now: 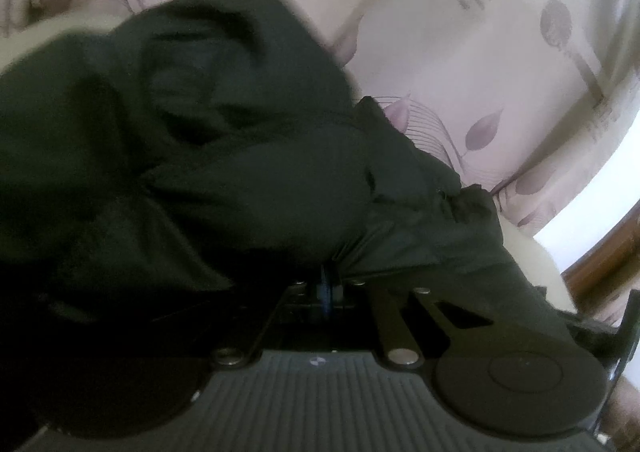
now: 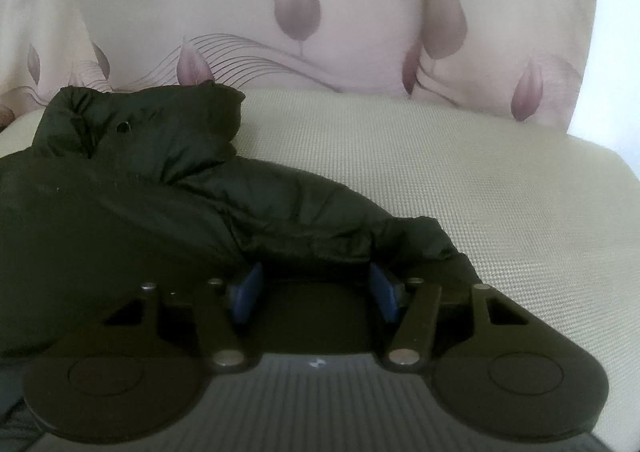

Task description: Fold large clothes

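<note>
A dark green padded jacket (image 1: 224, 155) fills the left wrist view. My left gripper (image 1: 326, 284) is shut on a bunch of its fabric, which drapes over the fingers and hides them. In the right wrist view the jacket (image 2: 132, 187) lies on a cream woven cushion (image 2: 460, 187), with a sleeve running toward me. My right gripper (image 2: 316, 288) is open, its blue pads (image 2: 246, 294) standing wide apart at the sleeve's cuff end (image 2: 416, 240), which lies across the fingertips.
A pale floral-print backrest (image 2: 300, 11) rises behind the cushion; it also shows in the left wrist view (image 1: 460, 31). A brown wooden frame (image 1: 600, 260) is at the right edge there. Bare cushion lies to the right of the jacket.
</note>
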